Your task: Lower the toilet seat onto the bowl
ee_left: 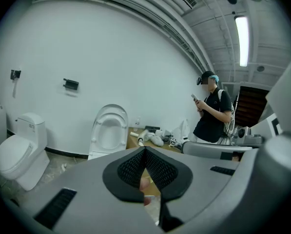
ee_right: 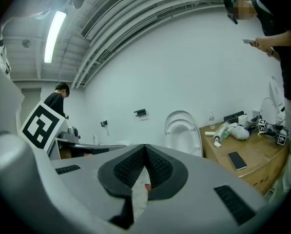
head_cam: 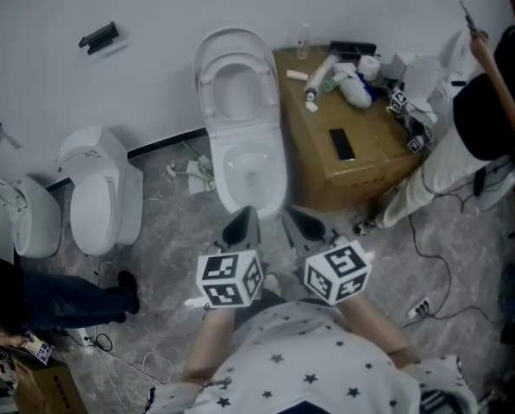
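Left tongs [head_cam: 242, 220], right tongs [head_cam: 302, 222] closed, empty; toilet seat [head_cam: 236, 53] upright; far person [ee_right: 55, 99], perhaps, right gripper view only

The toilet seat [head_cam: 212, 102], the bowl [head_cam: 227, 178] and the wall [head_cam: 153, 7] across the top of the head view are white, as is the second toilet [head_cam: 97, 197] at left. The box [head_cam: 322, 179] is brown, and the phone [head_cam: 342, 144] is black. The floor [head_cam: 166, 248] is mottled grey. The left gripper [head_cam: 244, 221] and right gripper [head_cam: 302, 222] are grey with black pads, each bearing a marker cube [head_cam: 229, 279] patterned in black and white squares. The shirt [head_cam: 309, 365] is white with dark stars.
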Available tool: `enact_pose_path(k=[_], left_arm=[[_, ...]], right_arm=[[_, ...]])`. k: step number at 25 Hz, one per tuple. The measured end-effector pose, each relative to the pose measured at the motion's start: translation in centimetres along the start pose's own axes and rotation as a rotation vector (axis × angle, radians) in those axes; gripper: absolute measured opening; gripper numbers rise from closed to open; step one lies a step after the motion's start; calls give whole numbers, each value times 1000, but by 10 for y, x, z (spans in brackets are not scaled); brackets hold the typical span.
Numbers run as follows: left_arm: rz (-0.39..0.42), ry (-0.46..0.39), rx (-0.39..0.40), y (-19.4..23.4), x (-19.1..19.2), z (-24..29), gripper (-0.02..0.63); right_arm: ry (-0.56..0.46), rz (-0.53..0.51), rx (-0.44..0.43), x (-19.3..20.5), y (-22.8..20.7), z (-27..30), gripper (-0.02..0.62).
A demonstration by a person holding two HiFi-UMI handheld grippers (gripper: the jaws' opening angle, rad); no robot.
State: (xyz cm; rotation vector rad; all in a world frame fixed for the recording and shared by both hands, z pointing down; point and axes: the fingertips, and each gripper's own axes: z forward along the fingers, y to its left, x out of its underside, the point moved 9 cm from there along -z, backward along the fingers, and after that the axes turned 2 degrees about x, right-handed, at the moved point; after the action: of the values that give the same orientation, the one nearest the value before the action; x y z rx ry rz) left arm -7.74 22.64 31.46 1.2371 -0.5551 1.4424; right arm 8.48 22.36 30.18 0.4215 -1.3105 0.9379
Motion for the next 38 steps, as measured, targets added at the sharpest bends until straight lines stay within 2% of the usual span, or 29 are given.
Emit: enact_pose_path(k=[13,26,38], left_arm=[[30,12,24,46,-29,43,-2],[18,23,26,69,-36,68,-2],[17,8,-6,91,-54,113,-2]], right_arm=[[-15,12,23,-12,-12,65,6],[-18,28,56,-22,-22,86,5],[-10,25,19,-39,-58,138,5]])
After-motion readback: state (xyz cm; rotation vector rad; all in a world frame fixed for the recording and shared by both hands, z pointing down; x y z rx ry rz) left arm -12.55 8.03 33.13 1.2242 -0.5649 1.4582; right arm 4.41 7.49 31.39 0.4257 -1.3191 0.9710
